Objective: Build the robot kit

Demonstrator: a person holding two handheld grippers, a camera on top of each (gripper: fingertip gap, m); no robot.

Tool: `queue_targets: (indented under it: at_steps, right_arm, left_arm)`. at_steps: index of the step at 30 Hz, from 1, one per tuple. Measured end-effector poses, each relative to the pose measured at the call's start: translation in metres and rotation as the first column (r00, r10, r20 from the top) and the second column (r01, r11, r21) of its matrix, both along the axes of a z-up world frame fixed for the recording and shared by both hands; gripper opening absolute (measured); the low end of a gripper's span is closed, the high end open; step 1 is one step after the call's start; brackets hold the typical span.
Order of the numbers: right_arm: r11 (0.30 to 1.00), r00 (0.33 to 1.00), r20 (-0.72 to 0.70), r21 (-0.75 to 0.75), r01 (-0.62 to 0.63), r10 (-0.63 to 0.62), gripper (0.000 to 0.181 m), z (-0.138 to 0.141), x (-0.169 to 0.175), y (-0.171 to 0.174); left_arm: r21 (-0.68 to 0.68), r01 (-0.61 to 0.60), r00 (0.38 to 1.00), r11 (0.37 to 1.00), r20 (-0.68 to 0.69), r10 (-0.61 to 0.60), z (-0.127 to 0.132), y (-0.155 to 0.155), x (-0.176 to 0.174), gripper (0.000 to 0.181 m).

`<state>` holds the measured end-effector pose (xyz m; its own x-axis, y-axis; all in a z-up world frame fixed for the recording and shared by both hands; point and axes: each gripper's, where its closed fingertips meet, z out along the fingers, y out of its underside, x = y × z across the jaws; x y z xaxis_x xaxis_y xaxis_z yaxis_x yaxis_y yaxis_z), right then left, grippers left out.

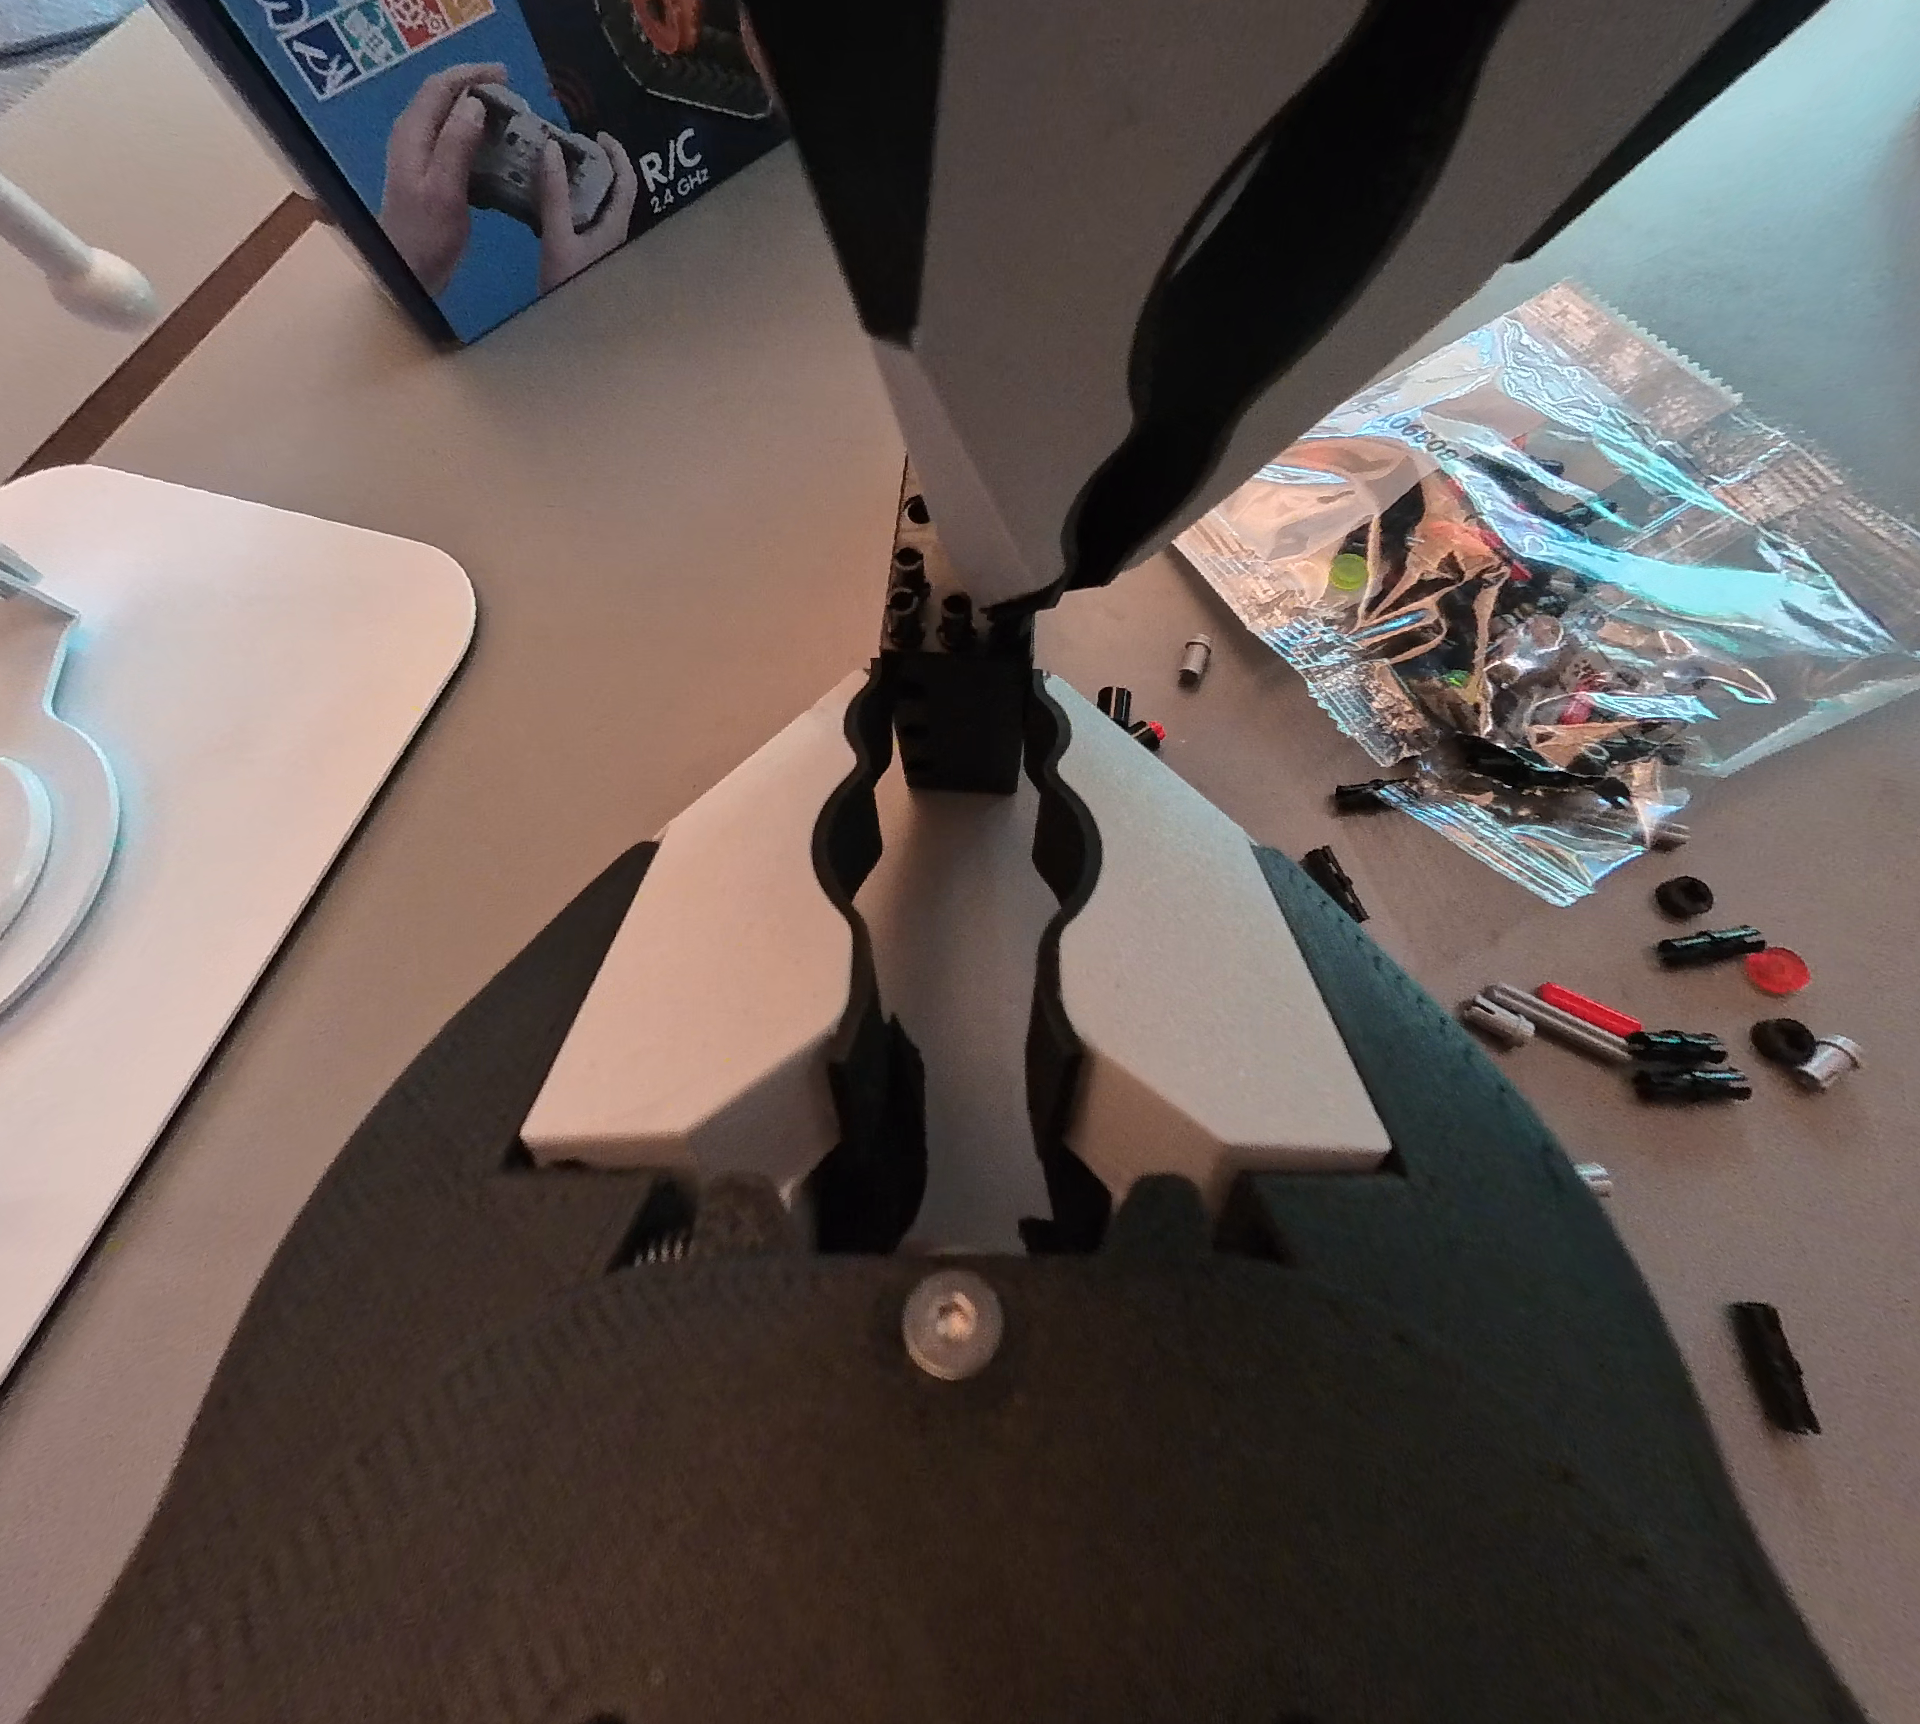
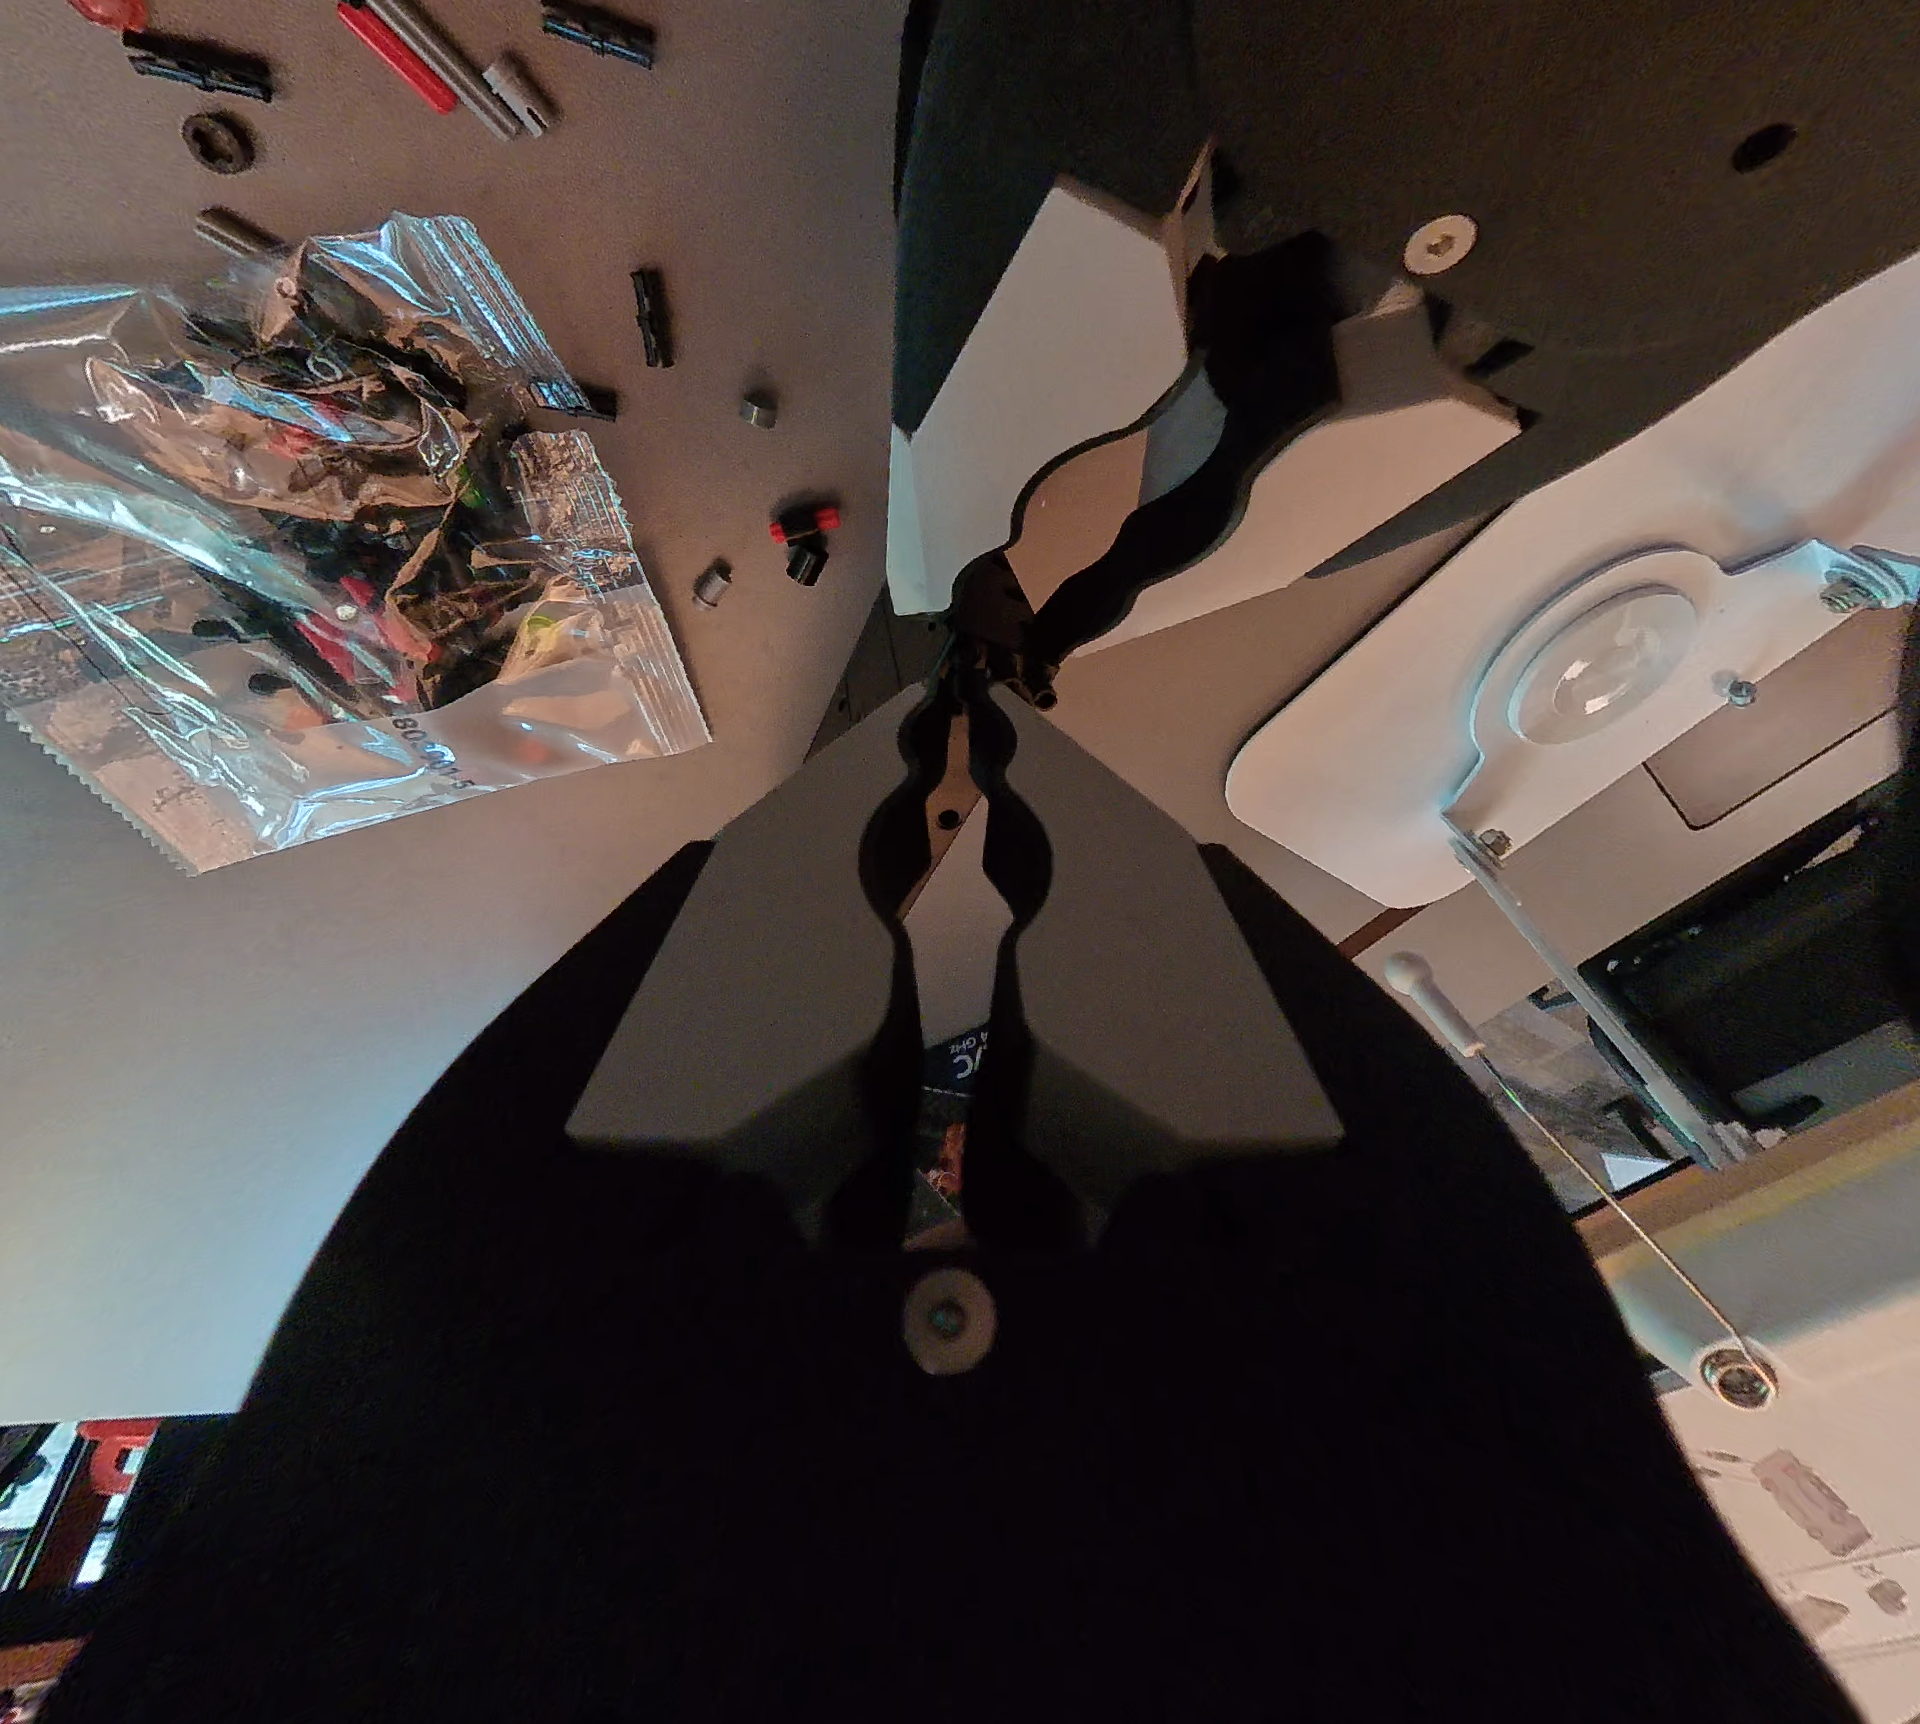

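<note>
In the left wrist view, your left gripper [image 1: 958, 718] has its fingers pinching a black studded brick assembly [image 1: 956, 734] above the tabletop [image 1: 644, 469]. Your right gripper [image 1: 1023, 599] comes down from above and its fingertips meet the top of the same assembly. A blue toy box [image 1: 416, 64] stands beyond on the left, a white pad [image 1: 239, 687] lies at left, and a clear plastic bag of parts [image 1: 1558, 635] lies at right with loose black pins [image 1: 1704, 947] and a red axle [image 1: 1584, 999] near it.

In the right wrist view, your right gripper [image 2: 961, 708] has its fingers nearly pressed together, nipping the small dark assembly [image 2: 992, 625] at the tips, opposite the left gripper [image 2: 997, 588]. The bag [image 2: 312, 531] lies to the left.
</note>
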<state>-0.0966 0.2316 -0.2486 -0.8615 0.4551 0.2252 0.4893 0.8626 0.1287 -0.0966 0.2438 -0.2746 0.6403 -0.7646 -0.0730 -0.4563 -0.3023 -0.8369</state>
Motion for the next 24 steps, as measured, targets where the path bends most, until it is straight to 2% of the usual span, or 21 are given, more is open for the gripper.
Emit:
queue_targets:
  at_steps: [24]
  right_arm:
    - [0.988,0.982,0.146,0.079,-0.134,0.121,0.001,-0.0007,0.0005,0.0027]
  left_arm:
    - [-0.009,0.024,1.0,1.0,0.015,-0.024,-0.0002,0.0006,0.0002,0.023]
